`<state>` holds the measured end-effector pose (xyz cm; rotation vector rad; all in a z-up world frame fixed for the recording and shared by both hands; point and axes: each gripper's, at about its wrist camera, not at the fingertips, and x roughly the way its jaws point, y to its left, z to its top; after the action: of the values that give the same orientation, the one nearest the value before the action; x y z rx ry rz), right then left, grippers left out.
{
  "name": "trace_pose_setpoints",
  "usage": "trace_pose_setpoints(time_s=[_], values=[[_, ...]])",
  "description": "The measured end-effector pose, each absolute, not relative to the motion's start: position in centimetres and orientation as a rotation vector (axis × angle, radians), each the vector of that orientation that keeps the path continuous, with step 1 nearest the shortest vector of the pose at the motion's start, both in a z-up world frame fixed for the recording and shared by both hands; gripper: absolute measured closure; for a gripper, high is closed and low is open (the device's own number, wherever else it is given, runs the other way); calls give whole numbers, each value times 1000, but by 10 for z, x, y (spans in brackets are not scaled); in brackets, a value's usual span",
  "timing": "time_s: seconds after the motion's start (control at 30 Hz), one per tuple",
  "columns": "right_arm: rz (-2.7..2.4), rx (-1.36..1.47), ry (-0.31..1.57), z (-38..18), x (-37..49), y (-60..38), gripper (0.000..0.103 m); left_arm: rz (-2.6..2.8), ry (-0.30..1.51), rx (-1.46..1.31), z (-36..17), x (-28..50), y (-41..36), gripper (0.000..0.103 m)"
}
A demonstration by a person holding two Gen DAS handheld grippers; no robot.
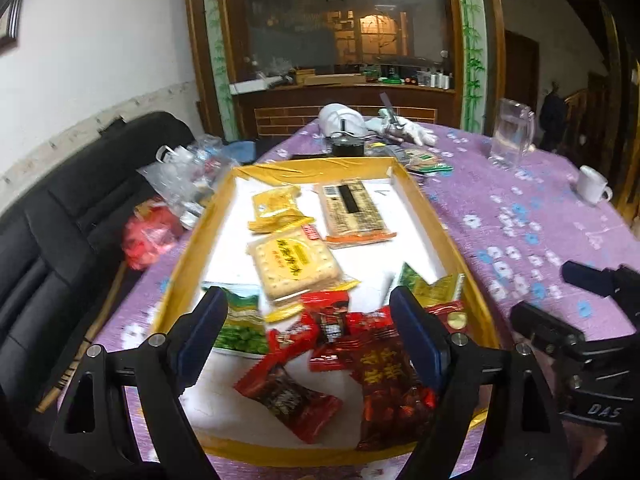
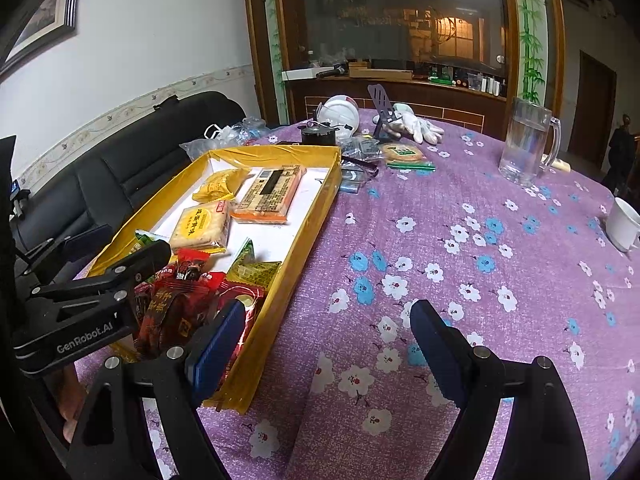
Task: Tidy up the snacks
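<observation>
- A table under a purple flowered tablecloth (image 2: 460,248) is filling most of both views, with a black sofa (image 1: 52,232) running along its left side.
- A shallow yellow-rimmed tray (image 1: 188,248) with a white floor is sitting on the left part of the cloth, and the snacks are lying inside it.
- The left gripper (image 1: 308,320) is hovering over the near end of the tray with its jaws standing wide and nothing pressed between them.
- The right gripper (image 2: 328,340) is hanging over bare cloth just to the right of the tray, its jaws likewise spread wide and holding nothing.
- A clear glass pitcher (image 2: 526,144) is standing upright near the far right of the table.
- A long orange-edged cracker pack (image 1: 354,210) is lying at the tray's far end, beside a yellow packet (image 1: 276,204).
- A square biscuit pack (image 1: 294,266) with a yellow label is resting in the middle of the tray.
- A heap of red snack packets (image 1: 360,364) is crowding the near end, below the left gripper's fingers.
- A green pea packet (image 1: 242,332) is lying at the near left, partly behind the left finger.
- A small green and yellow sachet (image 2: 254,266) is leaning against the tray's right wall.
- A white mug (image 2: 622,224) is sitting at the right edge of the table.
- White gloves (image 2: 416,128) are lying at the table's far side.
</observation>
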<state>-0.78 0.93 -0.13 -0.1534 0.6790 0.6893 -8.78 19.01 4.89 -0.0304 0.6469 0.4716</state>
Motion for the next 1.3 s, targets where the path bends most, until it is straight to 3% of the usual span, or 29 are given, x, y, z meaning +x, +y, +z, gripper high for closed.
trace_pose_setpoints(time_s=[1.3], values=[[665,-160,694,-3,-7,8,17,647,722,10,43,-87,200,19]])
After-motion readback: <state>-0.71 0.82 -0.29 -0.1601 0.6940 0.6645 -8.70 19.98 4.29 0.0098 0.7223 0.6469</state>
